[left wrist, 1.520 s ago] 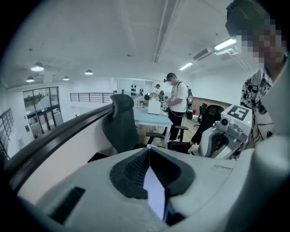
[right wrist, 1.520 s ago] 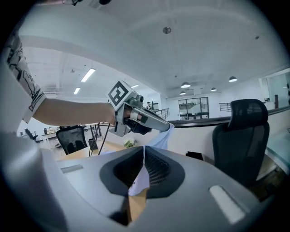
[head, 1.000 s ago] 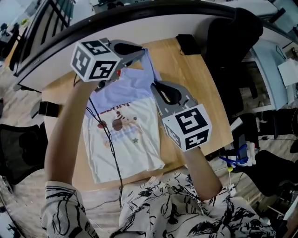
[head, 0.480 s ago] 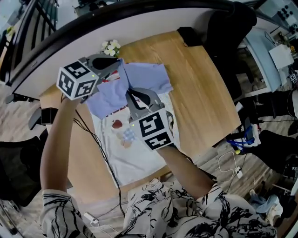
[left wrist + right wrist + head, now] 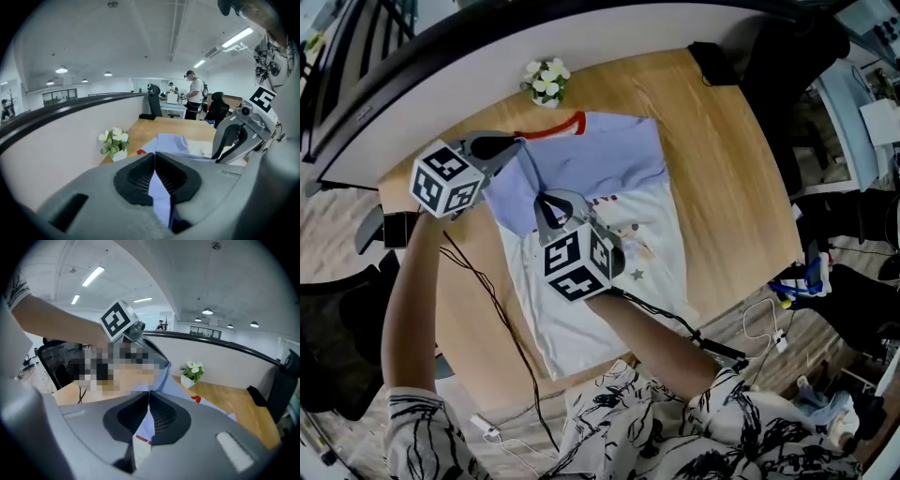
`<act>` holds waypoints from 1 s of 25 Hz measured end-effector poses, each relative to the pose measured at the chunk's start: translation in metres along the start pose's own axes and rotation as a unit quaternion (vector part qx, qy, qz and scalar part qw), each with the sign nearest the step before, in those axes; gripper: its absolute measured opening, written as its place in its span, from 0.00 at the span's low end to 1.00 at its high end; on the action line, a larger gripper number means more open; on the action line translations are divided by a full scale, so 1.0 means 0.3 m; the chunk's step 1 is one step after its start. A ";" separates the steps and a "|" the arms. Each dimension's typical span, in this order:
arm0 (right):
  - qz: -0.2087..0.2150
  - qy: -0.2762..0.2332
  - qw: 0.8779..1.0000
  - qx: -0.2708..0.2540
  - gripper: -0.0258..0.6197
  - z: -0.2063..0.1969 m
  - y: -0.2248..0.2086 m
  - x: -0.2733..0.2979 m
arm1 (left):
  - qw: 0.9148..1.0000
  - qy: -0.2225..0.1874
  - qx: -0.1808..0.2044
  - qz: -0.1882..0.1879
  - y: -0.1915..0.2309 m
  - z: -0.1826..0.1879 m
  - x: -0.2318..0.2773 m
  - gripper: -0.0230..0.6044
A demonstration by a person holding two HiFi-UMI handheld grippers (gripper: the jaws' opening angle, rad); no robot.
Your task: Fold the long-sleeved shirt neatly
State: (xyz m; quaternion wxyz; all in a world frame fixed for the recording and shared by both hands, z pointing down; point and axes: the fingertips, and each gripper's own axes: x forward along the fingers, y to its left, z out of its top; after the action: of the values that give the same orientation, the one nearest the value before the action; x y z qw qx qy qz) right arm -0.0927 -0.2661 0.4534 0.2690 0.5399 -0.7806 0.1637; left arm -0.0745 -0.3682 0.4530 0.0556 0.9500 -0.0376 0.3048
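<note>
Shirt [image 5: 574, 336] lies flat on the counter [image 5: 722, 169], print side up, white hem nearest the person. Black cable [image 5: 492, 295] runs over the wood beside its left edge. Right claw [image 5: 546, 200] is over the shirt's left-middle, jaws closed tight on a pinch of fabric; the right gripper view shows white cloth with a red stripe between the pads. Left claw [image 5: 512, 145] is just beyond it at the far-left corner, jaws clamped the same way on lavender cloth. Between the two claws a lavender flap [image 5: 511, 192] lies diagonally over the white body. The rest of the lavender top section spreads flat to the right. Red collar [image 5: 551, 126] sits at the far edge. Past that is a small flower pot [image 5: 546, 80], apart from the shirt. Black box [image 5: 712, 64] is at the counter's far-right corner.
</note>
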 end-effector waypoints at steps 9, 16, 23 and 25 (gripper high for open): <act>0.051 0.070 0.996 -0.017 0.08 -0.128 0.172 0.289 | 0.994 0.092 -0.058 0.016 0.130 -0.339 0.024 0.06; 0.070 0.117 0.989 -0.058 0.08 -0.223 0.259 0.448 | 0.989 0.118 -0.091 0.020 0.198 -0.542 0.035 0.06; 0.072 0.126 0.985 -0.097 0.08 -0.267 0.304 0.507 | 0.972 0.094 -0.184 0.110 0.272 -0.587 -0.028 0.25; 0.074 0.121 0.984 -0.106 0.09 -0.265 0.318 0.514 | 0.966 0.068 -0.210 0.136 0.290 -0.531 -0.063 0.30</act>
State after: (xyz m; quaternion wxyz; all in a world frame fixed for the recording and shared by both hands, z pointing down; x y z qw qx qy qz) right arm -0.2041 -0.3044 0.6123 0.4043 0.4249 -0.7933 0.1632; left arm -0.1905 -0.4331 0.5778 0.2142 0.8800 -0.2262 0.3585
